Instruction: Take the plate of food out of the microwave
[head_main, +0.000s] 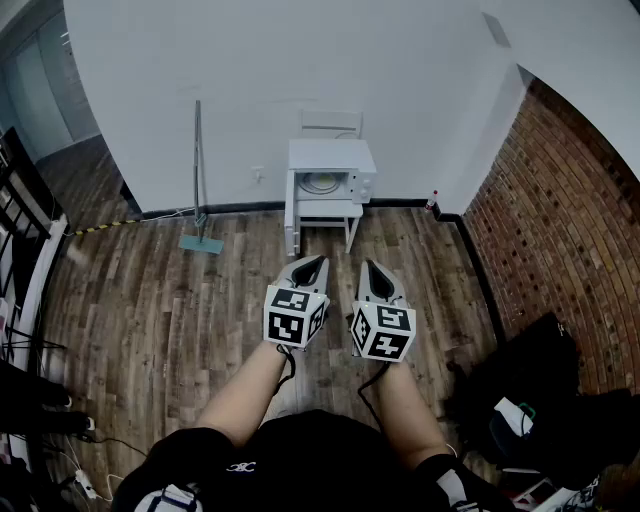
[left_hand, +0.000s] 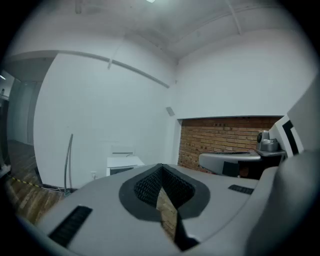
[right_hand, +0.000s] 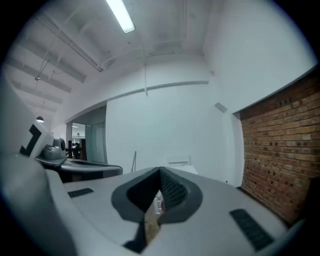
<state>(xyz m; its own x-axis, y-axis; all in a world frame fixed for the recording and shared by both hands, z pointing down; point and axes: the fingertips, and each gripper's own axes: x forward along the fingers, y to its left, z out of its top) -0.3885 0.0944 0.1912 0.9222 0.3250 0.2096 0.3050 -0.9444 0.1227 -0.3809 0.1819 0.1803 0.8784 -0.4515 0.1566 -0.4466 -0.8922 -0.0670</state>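
A white microwave (head_main: 332, 172) stands on a small white stand (head_main: 328, 212) against the far wall, several steps ahead of me. Its door (head_main: 291, 222) seems swung open to the left. A pale round plate (head_main: 325, 184) shows inside; the food on it is too small to make out. My left gripper (head_main: 309, 266) and right gripper (head_main: 374, 272) hang side by side over the wooden floor, well short of the microwave. Both are shut and hold nothing. The left gripper (left_hand: 161, 168) points at the microwave (left_hand: 123, 163). In its own view, the right gripper (right_hand: 160, 173) has closed tips too.
A long-handled floor tool (head_main: 199, 180) leans on the wall left of the microwave. A brick wall (head_main: 570, 220) runs along the right, with a black bag (head_main: 525, 385) at its foot. Dark furniture (head_main: 22, 235) and cables line the left edge. A small bottle (head_main: 433, 200) stands in the corner.
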